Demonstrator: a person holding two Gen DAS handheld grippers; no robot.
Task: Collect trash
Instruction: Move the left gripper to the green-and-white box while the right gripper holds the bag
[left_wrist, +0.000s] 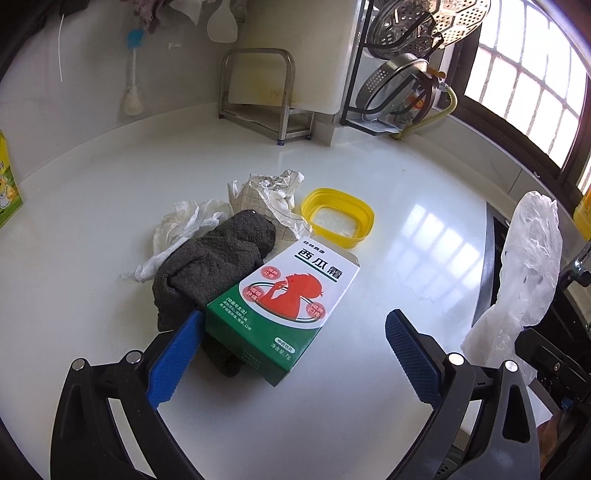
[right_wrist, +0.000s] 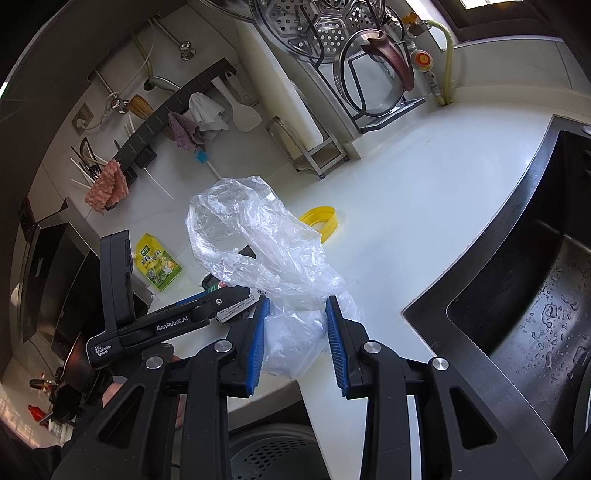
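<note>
the green and white carton (left_wrist: 284, 306), a flat cardboard box printed with a red figure, lies on the glossy white worktop (left_wrist: 369, 166) and serves as the marker here. its near left corner rests over a dark grey fleecy cloth (left_wrist: 210, 273). behind that cloth lie a crumpled white tissue (left_wrist: 177, 229) and a crushed ball of grid-printed paper (left_wrist: 269, 199). beyond the carton's far end sits a shallow yellow plastic lid (left_wrist: 338, 216) with rounded corners.

the left claw (left_wrist: 291, 336) stands wide open around the carton's near end, its ribbed blue pads apart, the left pad just beside the cloth and the box edge.

right of the carton, the right claw (right_wrist: 297, 325) is closed on the gathered neck of a thin, wrinkled clear plastic bag (right_wrist: 255, 236), which billows up above the pads.

further right a dark wet sink (right_wrist: 535, 295) is set into the worktop. behind, steel racks (left_wrist: 399, 66) hold perforated steamer trays beside a barred window (left_wrist: 524, 74).
</note>
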